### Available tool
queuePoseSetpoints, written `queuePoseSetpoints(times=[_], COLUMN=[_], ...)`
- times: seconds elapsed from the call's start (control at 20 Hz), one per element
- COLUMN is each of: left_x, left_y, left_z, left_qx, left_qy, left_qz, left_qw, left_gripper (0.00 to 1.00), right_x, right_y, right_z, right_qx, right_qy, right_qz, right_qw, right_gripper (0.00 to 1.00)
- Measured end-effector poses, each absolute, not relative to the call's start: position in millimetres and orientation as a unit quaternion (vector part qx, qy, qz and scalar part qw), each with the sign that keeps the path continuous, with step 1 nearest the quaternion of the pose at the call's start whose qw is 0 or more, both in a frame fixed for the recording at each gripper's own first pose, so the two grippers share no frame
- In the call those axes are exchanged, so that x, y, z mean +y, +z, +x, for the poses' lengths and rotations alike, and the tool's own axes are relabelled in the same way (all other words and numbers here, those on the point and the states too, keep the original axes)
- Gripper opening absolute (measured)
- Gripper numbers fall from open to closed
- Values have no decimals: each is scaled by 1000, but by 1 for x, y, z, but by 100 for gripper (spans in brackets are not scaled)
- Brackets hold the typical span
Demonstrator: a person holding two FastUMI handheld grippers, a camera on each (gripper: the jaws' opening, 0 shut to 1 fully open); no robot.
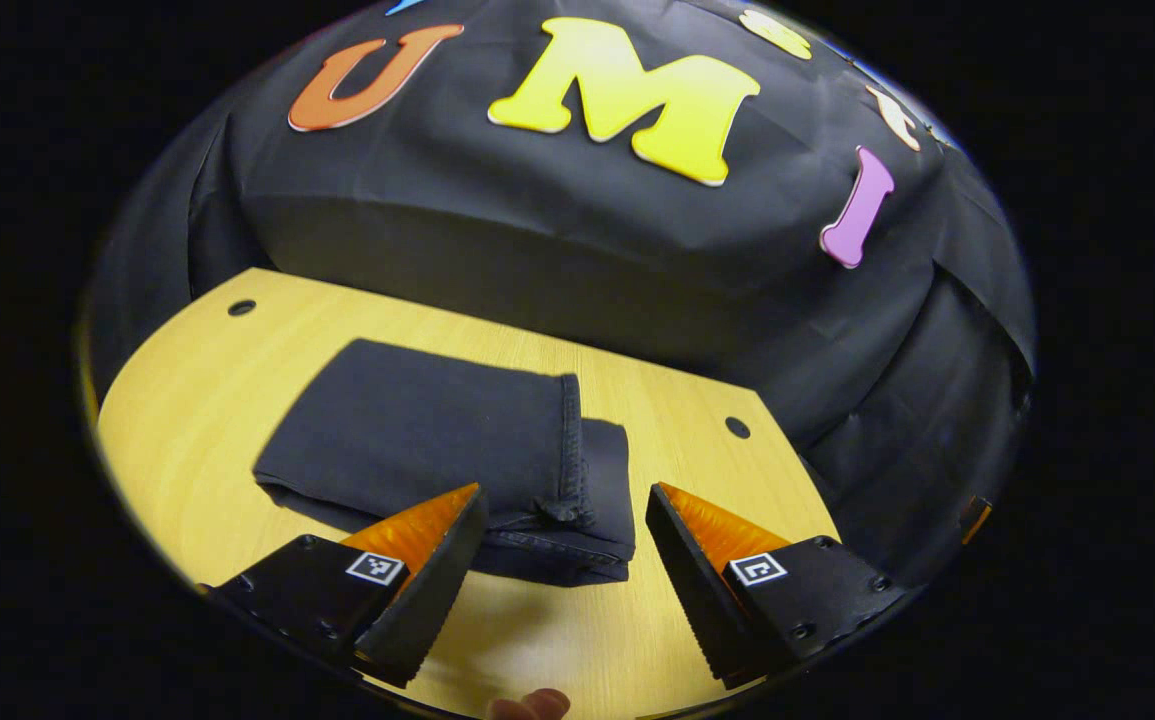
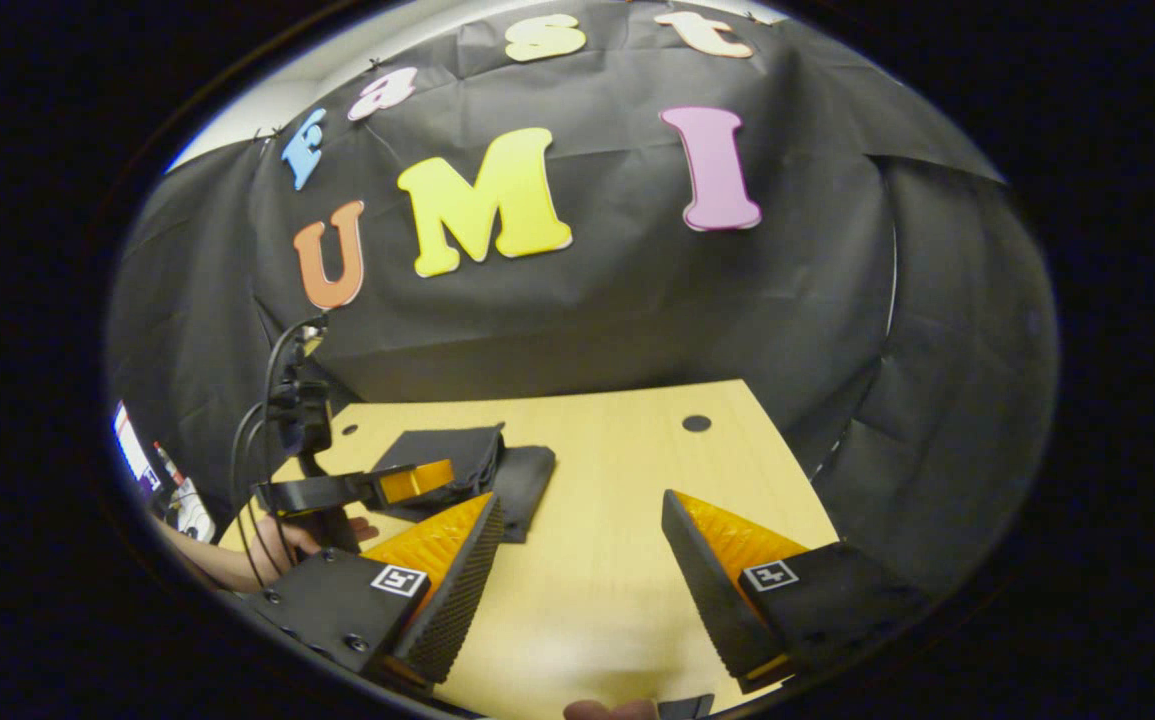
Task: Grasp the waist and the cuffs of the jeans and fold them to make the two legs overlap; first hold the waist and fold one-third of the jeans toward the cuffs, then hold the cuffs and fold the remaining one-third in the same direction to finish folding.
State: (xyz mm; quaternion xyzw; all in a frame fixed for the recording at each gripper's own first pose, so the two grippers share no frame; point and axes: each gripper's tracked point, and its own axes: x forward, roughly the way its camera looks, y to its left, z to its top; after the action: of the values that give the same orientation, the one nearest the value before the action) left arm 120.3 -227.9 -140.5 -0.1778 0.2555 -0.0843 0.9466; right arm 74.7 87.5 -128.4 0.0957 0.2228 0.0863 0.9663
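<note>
The dark jeans (image 1: 417,440) lie folded into a compact stack on the wooden table (image 1: 197,400), a hemmed edge running across the top layer. My left gripper (image 1: 567,500) hovers open just in front of the stack's near right corner, nothing between its fingers. In the right gripper view the folded jeans (image 2: 477,460) sit at the table's left, and the left gripper (image 2: 377,488) reaches toward them with a hand behind it. My right gripper (image 2: 582,510) is open above bare table (image 2: 617,450), to the right of the jeans and apart from them.
Round holes mark the tabletop near its far corners (image 1: 737,427) (image 1: 242,307) (image 2: 696,423). Black cloth walls close the table on the far and right sides. A cable hangs off the left gripper's body (image 2: 282,400). A fingertip (image 1: 532,703) shows at the bottom edge.
</note>
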Motion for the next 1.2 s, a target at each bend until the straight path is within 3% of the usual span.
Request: queuePoseSetpoints(times=[0.45, 0.5, 0.55, 0.6, 0.8, 1.0, 1.1, 1.15, 1.2], left_x=[-69, -56, -45, -35, -11, -5, 3, 8, 11], left_y=[43, 63, 76, 85, 89, 86, 85, 85, 84], left_z=[80, 73, 62, 51, 26, 10, 5, 3, 1], left_qx=[42, 21, 10, -1, 1, 10, 13, 15, 15], left_qy=[2, 14, 23, 30, 37, 30, 32, 34, 33], left_qz=[-67, -56, -49, -41, -38, -65, -62, -62, -66], left_qw=[997, 998, 998, 999, 999, 997, 997, 997, 997], left_gripper=[98, 100, 100, 98, 97, 98, 98, 98, 98], right_x=[116, 120, 122, 125, 128, 128, 130, 131, 131], right_y=[-84, -77, -72, -69, -56, -52, -53, -55, -55], right_z=[115, 117, 120, 126, 135, 134, 133, 131, 130], right_qx=[111, 96, 82, 69, 32, 21, 24, 28, 28], right_qy=[132, 140, 141, 138, 114, 96, 96, 97, 95], right_qz=[30, 24, 20, 18, 19, 16, 13, 11, 8], right_qw=[985, 985, 986, 988, 993, 995, 995, 995, 995], right_gripper=[99, 93, 98, 93, 97, 93, 97, 93, 96])
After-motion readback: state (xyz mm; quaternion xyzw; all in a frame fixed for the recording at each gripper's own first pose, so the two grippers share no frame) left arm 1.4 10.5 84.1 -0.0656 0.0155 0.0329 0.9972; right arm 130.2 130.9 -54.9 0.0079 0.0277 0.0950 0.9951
